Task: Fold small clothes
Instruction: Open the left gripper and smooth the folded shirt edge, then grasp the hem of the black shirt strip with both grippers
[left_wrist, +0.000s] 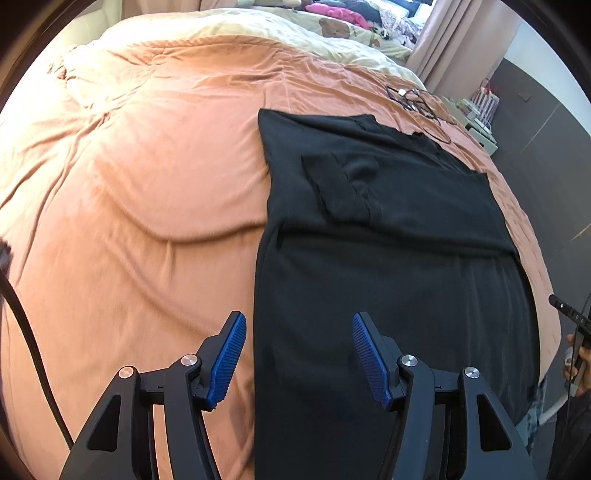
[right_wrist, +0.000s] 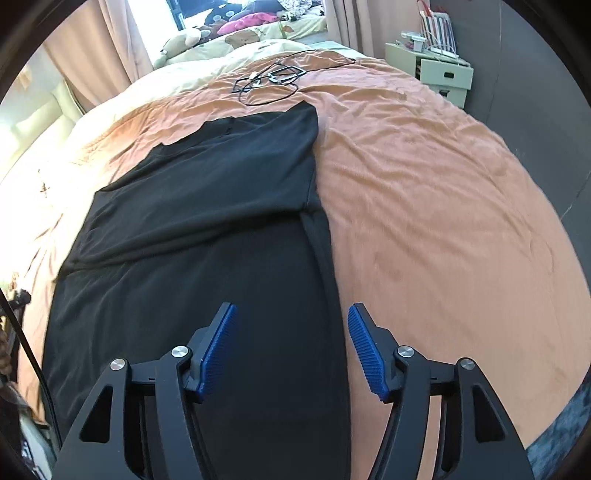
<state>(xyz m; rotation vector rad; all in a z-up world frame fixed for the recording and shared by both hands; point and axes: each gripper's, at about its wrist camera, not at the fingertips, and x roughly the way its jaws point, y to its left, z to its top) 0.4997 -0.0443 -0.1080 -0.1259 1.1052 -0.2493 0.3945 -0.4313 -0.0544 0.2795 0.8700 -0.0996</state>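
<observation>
A black garment (left_wrist: 388, 258) lies spread flat on the orange bedspread (left_wrist: 129, 184), its far part doubled over the near part in a long strip. My left gripper (left_wrist: 299, 321) hangs open above the garment's left edge, nothing between its blue pads (left_wrist: 227, 362). In the right wrist view the same garment (right_wrist: 207, 229) fills the left and middle. My right gripper (right_wrist: 290, 314) is open over the garment's right edge, with nothing held. A hand with the other gripper (left_wrist: 576, 339) shows at the right rim of the left wrist view.
A tangle of black cables and a small device (right_wrist: 273, 79) lies on the bed beyond the garment. Pillows and a pale quilt (right_wrist: 236, 40) are at the head. A white drawer unit (right_wrist: 443, 74) stands by the dark wall. A black cord (left_wrist: 33, 350) hangs at left.
</observation>
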